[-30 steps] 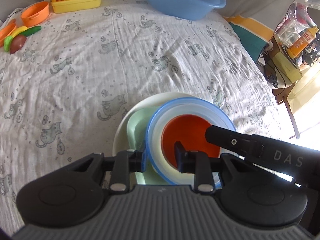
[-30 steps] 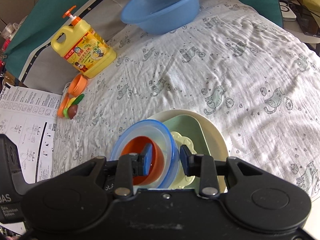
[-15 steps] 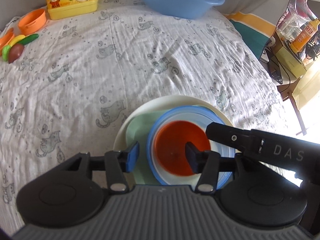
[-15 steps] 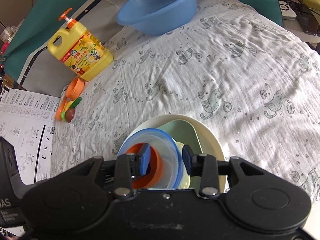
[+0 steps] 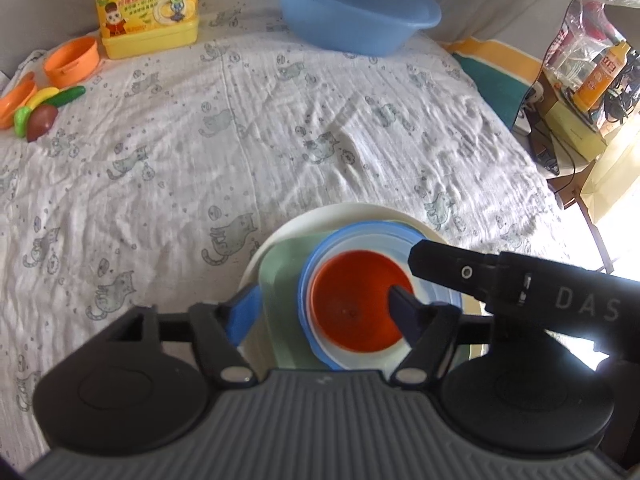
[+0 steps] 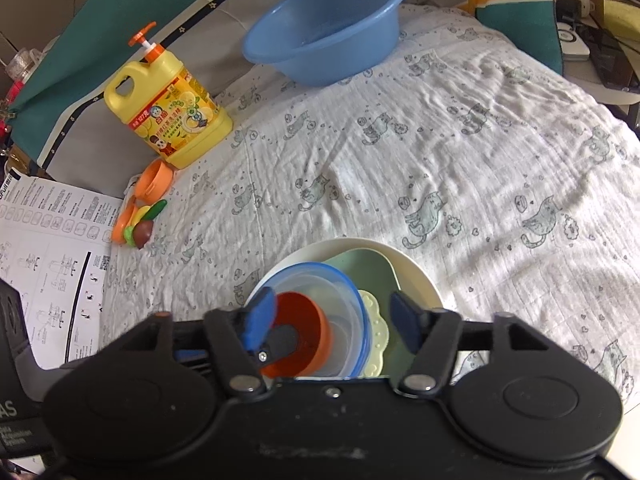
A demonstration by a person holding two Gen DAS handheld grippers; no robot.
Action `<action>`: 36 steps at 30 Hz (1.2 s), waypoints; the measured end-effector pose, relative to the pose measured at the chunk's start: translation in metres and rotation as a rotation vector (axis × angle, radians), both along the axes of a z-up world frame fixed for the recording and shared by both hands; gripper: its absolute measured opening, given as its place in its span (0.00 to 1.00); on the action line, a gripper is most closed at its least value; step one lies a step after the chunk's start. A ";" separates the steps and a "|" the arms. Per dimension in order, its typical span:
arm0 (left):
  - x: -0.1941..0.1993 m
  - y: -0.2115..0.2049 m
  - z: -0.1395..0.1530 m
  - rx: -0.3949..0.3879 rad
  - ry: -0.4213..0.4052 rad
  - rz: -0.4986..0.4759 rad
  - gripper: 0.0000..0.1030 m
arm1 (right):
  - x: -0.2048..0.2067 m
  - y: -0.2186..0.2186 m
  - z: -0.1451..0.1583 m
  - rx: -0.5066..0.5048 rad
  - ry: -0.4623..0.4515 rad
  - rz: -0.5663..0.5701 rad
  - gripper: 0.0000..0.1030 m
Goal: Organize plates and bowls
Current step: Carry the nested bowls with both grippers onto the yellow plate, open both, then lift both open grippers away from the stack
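stack sits at near edge of the cloth point(image 5: 280, 128): orange bowl point(image 5: 354, 304) in blue-rimmed bowl point(image 5: 360, 232), on green dish point(image 5: 280, 264), on white plate point(image 5: 320, 216). left gripper point(image 5: 324, 312) and right gripper point(image 6: 332, 316) both spread apart, straddling stack from near side, holding nothing.

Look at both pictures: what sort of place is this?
Probably a lived-in room at home, not a kitchen: the dishes sit on a cat-print cloth, with a dish-soap jug and wash basin set out, and household clutter alongside.
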State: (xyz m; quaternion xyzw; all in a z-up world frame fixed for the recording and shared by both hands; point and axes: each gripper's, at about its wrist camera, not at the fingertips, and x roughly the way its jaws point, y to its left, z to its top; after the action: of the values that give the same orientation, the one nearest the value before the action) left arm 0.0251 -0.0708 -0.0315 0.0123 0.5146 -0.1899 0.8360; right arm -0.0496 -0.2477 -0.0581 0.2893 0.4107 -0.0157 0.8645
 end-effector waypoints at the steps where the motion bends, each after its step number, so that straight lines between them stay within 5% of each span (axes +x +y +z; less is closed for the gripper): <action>1: -0.002 0.002 0.003 0.002 -0.016 0.002 0.83 | -0.002 0.000 0.003 -0.006 -0.010 -0.002 0.81; 5: -0.010 0.011 0.019 0.002 -0.092 0.010 0.98 | -0.010 -0.001 0.013 -0.003 -0.048 -0.013 1.00; 11: -0.023 0.036 0.034 -0.027 -0.159 0.036 1.00 | -0.024 -0.003 0.018 0.012 -0.069 -0.029 1.00; 26: -0.043 0.073 0.026 -0.066 -0.154 0.099 1.00 | -0.046 0.004 0.022 -0.015 -0.082 -0.038 1.00; 36: -0.072 0.077 0.021 0.024 -0.255 0.040 1.00 | -0.066 0.022 0.019 -0.203 -0.090 0.068 1.00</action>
State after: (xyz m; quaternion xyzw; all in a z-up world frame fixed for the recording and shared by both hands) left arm -0.0468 0.0063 -0.0105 0.0359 0.4067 -0.1641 0.8980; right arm -0.1152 -0.2261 -0.0394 0.1864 0.3772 -0.0147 0.9070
